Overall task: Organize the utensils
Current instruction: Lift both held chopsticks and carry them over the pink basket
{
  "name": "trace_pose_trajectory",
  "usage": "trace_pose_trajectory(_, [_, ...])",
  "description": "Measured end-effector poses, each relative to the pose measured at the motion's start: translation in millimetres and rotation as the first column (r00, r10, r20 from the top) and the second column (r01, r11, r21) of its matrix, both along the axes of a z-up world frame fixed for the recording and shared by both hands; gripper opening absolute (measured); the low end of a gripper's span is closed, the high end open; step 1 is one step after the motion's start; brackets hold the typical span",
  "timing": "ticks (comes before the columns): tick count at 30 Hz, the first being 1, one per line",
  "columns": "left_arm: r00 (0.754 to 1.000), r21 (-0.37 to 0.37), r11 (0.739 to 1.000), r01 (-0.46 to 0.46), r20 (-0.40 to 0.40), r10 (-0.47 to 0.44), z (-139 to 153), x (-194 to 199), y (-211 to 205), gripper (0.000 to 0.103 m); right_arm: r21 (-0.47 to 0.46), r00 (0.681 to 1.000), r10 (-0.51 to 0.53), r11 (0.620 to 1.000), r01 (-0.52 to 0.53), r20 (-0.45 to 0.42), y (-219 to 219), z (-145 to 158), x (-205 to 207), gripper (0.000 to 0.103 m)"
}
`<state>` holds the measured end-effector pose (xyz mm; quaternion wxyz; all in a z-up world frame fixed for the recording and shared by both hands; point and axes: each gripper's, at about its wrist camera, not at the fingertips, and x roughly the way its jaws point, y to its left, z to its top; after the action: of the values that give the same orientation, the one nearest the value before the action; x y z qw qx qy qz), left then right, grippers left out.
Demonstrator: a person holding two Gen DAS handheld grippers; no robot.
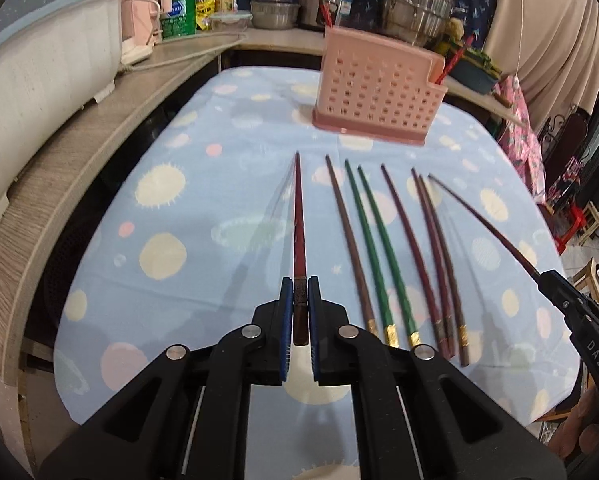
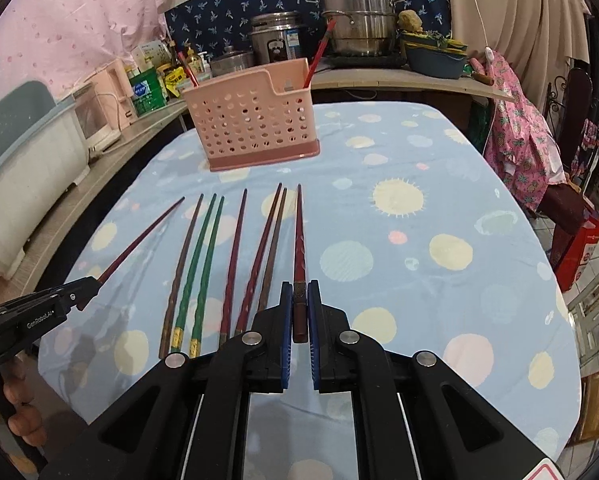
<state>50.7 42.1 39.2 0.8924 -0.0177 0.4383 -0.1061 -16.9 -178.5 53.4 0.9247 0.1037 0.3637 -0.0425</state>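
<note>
My left gripper (image 1: 299, 292) is shut on the thick end of a dark red chopstick (image 1: 299, 216), held just above the cloth. My right gripper (image 2: 299, 292) is shut on another dark red chopstick (image 2: 299, 236). Each gripper shows in the other's view, at the right edge (image 1: 551, 284) and the left edge (image 2: 87, 286). Between them several chopsticks lie side by side on the cloth: brown (image 1: 347, 236), two green (image 1: 373, 248), and maroon ones (image 1: 411, 248). A pink perforated utensil holder (image 1: 379, 92) stands beyond them, with red chopsticks (image 2: 317, 58) standing in it.
The table has a light blue spotted cloth (image 2: 399, 220). A wooden counter (image 1: 99, 120) curves along the left and back with steel pots (image 2: 357, 16), bottles and a white appliance (image 1: 39, 68). Pink clothing (image 2: 519, 128) hangs at the right edge.
</note>
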Motion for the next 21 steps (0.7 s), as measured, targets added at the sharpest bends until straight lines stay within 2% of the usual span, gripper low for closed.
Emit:
trace_pose_trajectory(10, [0.991,-0.064,0.998,-0.019,0.128,0.027,71,18,13,0.007,0.007,0.987,-0.057,0.998,0.056,0.153,-31,71,16,0.007])
trace_pose_trajectory(21, [0.963,-0.100,0.995,-0.008,0.268,0.035,146,63,5,0.007,0.052,0.954,-0.074,0.997,0.062,0.290,-58,135,57,0.007])
